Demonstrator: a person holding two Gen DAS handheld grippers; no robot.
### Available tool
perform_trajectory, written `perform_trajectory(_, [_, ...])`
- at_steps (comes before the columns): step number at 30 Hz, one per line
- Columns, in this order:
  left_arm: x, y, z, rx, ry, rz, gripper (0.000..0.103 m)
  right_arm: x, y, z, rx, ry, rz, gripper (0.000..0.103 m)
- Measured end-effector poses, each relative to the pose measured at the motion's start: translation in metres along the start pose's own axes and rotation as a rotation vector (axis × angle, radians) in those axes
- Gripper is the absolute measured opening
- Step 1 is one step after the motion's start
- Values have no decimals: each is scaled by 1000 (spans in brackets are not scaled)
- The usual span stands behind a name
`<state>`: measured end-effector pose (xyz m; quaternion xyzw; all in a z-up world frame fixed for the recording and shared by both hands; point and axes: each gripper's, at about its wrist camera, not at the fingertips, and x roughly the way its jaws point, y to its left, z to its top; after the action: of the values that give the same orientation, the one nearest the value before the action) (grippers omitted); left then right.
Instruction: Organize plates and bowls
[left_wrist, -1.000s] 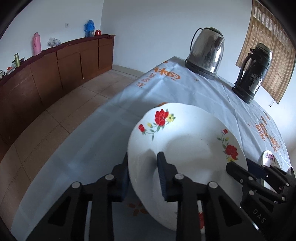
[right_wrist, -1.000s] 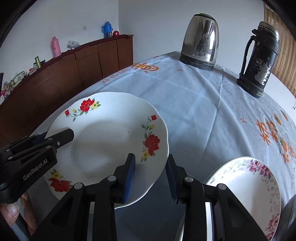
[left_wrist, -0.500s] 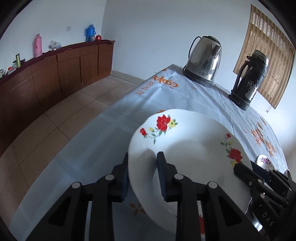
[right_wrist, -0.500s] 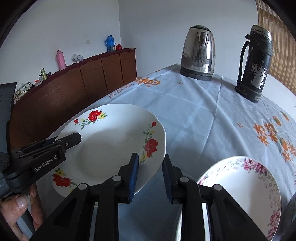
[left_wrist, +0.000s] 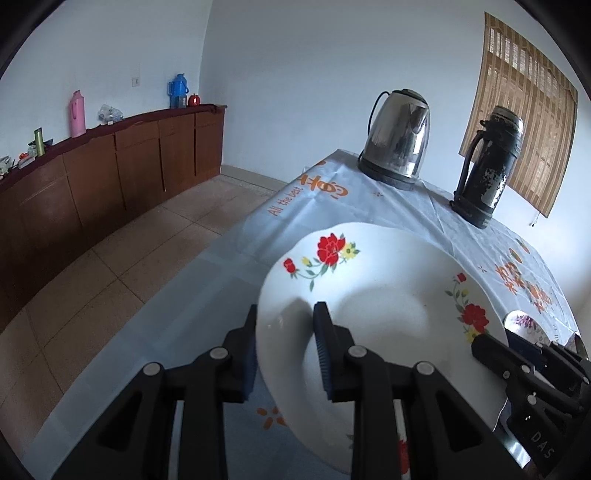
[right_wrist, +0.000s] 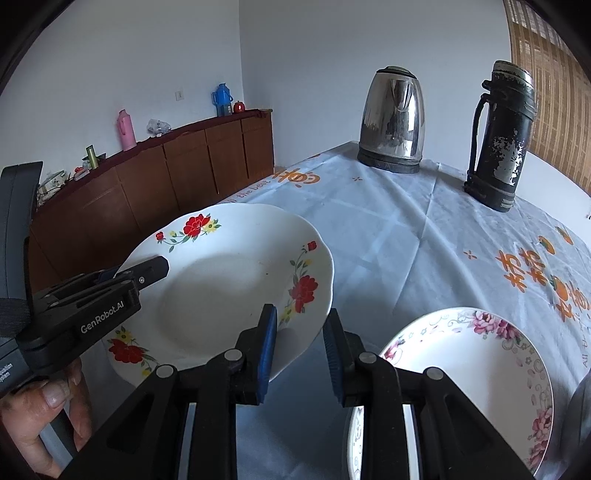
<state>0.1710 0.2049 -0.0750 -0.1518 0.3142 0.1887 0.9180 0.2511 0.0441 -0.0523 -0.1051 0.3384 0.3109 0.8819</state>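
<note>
On the far left, a long brown cabinet (right_wrist: 155, 173) is running along the wall, carrying a pink flask (right_wrist: 126, 130) and a blue flask (right_wrist: 222, 99). In the right wrist view, a person's hand (right_wrist: 40, 413) is gripping the handle of the left hand-held gripper (right_wrist: 147, 271), which is clenching the left rim of the red-flowered plate (right_wrist: 221, 291); the left wrist view is showing one pad under the rim and the other pressing inside the dish. The plate is sitting tilted above the counter (right_wrist: 399, 229), over its near left edge, and the pale blue cloth with orange print is showing beneath it. Further right, the right hand-held gripper (right_wrist: 300, 345) is grasping the same plate at its near right rim, with the scalloped edge sitting between the blue pads. To the right of it, a second plate with pink flowers (right_wrist: 476, 369) is lying flat on the counter, apart from the first. At the far end, a steel kettle (right_wrist: 393, 120) is standing upright, and a worn black flask (right_wrist: 502, 134) is standing to its right, in front of a bamboo blind (left_wrist: 517, 110).
</note>
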Motion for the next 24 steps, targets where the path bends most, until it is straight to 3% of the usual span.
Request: perform_trajectory(24, [-22,-40,-15,36,-20,-17,25,-35,-28,-20,27,-57,-41,27])
